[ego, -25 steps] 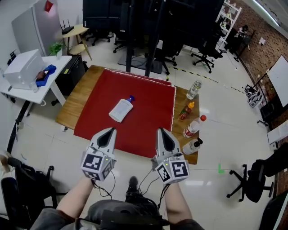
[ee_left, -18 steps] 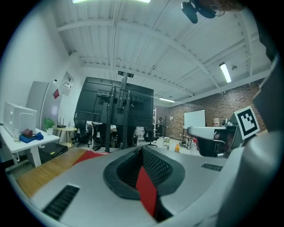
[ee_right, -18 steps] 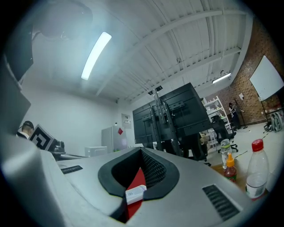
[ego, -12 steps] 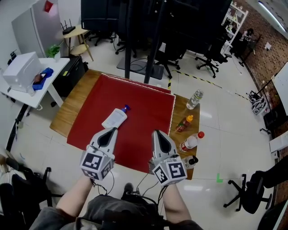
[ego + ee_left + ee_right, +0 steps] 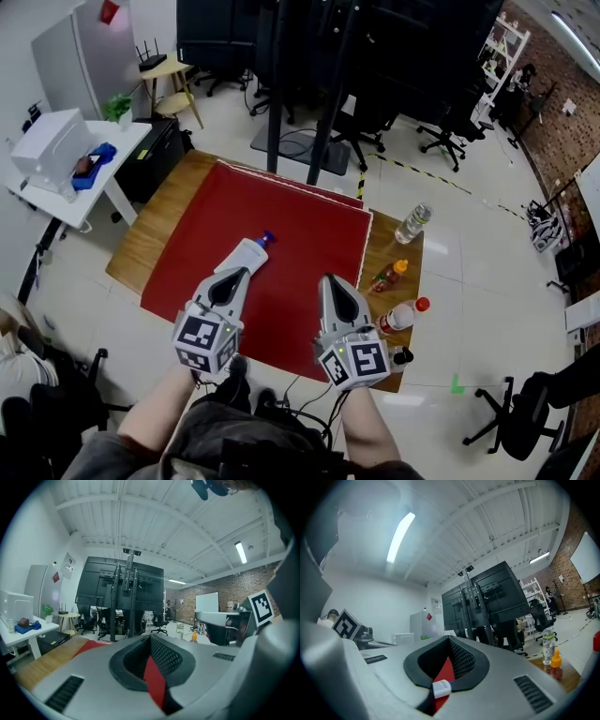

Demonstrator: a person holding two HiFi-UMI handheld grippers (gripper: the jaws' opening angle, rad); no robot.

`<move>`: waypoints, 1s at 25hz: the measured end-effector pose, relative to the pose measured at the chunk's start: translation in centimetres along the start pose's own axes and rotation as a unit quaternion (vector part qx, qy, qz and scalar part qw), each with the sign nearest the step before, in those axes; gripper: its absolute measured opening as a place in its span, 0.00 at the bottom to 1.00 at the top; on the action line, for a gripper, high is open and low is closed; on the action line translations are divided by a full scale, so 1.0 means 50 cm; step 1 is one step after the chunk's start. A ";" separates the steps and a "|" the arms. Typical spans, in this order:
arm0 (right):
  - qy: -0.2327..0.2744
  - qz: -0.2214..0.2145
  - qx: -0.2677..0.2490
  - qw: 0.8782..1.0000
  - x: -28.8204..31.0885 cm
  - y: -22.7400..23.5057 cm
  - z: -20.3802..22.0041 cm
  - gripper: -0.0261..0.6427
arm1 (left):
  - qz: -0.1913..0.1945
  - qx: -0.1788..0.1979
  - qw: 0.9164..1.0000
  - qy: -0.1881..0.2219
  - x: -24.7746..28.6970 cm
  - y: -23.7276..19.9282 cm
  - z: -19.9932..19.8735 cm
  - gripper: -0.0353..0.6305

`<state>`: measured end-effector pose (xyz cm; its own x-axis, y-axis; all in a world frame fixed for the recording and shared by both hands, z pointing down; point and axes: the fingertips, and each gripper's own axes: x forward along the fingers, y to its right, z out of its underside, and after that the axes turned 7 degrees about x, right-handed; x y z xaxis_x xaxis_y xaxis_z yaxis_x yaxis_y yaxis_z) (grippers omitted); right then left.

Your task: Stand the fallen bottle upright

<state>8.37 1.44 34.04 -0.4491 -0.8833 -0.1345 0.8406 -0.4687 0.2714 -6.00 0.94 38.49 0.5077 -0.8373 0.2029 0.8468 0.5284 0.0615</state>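
Bottle (image 5: 249, 254) (base behind left tool (image 5: 232, 276))

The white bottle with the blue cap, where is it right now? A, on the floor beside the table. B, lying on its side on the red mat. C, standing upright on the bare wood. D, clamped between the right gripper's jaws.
B: the head view shows the white bottle lying flat on the red mat, just ahead of the left gripper.
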 end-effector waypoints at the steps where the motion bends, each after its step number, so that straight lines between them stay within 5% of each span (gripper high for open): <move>1: 0.000 0.002 -0.003 1.000 0.009 0.004 0.000 0.04 | 0.002 0.001 1.000 0.001 0.011 -0.008 -0.002 0.09; 25: -0.027 0.093 -0.007 0.995 0.352 0.150 0.082 0.04 | 0.090 -0.012 0.993 -0.072 0.365 -0.268 0.100 0.09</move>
<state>5.52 -17.58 37.62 -0.3007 -0.9532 -0.0327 0.9145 -0.2979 0.2737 -8.86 -20.72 46.24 0.6247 -0.6997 0.3467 0.7488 0.6627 -0.0116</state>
